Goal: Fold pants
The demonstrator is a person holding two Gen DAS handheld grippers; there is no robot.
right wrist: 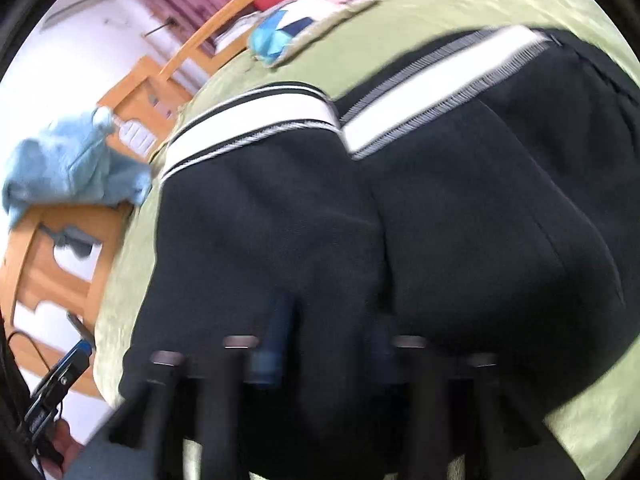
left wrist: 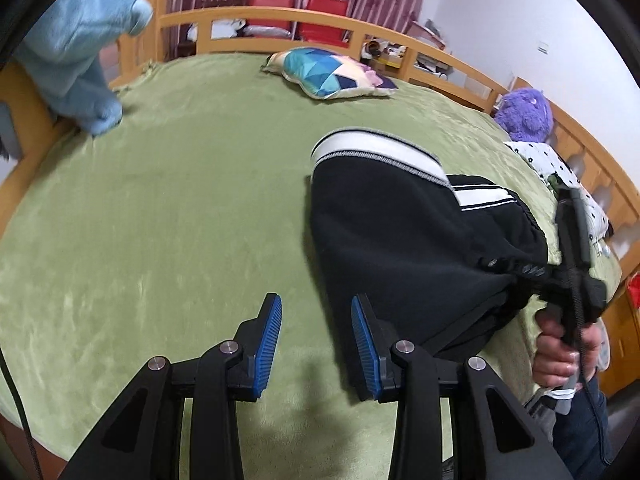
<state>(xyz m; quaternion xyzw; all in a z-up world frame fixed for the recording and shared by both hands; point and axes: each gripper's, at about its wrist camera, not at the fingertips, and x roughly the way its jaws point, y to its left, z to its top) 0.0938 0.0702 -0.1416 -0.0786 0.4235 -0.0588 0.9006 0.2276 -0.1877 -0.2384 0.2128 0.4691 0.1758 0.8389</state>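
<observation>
Black pants [left wrist: 400, 240] with white side stripes lie folded over on the green blanket [left wrist: 180, 200], right of centre in the left wrist view. My left gripper [left wrist: 316, 300] hangs open over the blanket at the pants' left edge, with nothing between its blue pads. At the right, a hand [left wrist: 560, 360] holds my right gripper [left wrist: 548, 284], which sits at the bunched waistband. The right wrist view is blurred. There the pants [right wrist: 460, 220] fill the frame and black cloth sits between the fingers of the right gripper [right wrist: 332, 328].
A patterned pillow [left wrist: 332, 74] lies near the far wooden bed rail [left wrist: 280, 16]. A light blue fleece [left wrist: 76, 48] hangs over the left rail. A purple plush toy [left wrist: 524, 114] and a dotted cloth [left wrist: 560, 168] lie at the right edge. Green blanket spreads left of the pants.
</observation>
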